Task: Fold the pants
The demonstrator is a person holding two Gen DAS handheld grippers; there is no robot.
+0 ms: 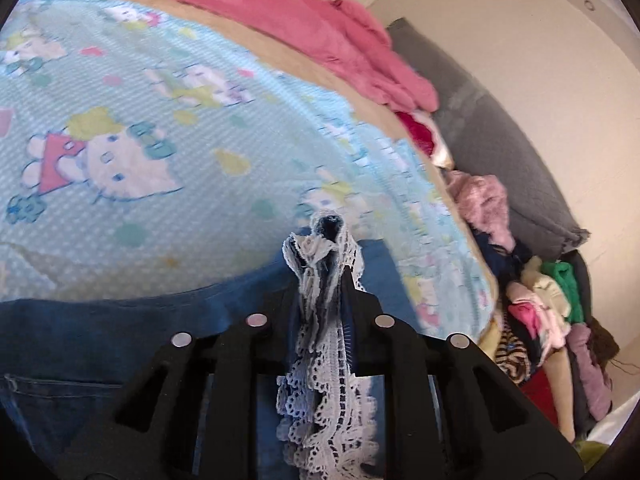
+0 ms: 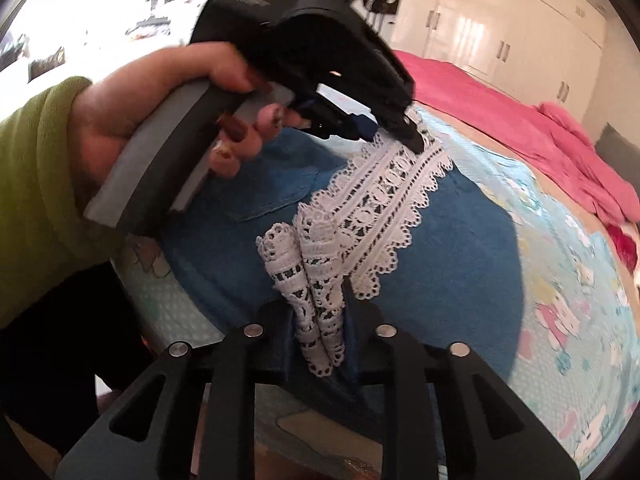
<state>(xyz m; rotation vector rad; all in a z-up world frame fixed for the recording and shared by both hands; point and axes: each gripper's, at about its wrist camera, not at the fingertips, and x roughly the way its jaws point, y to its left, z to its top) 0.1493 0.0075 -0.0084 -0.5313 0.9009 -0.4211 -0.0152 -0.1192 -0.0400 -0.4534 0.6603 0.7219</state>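
Observation:
Blue denim pants with a white lace hem lie on a light blue bedspread printed with cartoon cats. In the left wrist view my left gripper is shut on a bunched piece of the lace hem, with denim spreading to the left. In the right wrist view my right gripper is shut on another fold of the lace. The left gripper shows there too, held by a hand in a green sleeve, pinching the far end of the lace strip.
A pink blanket lies along the far side of the bed. A heap of mixed clothes sits at the bed's right edge beside a grey cushion. White wardrobe doors stand behind the bed.

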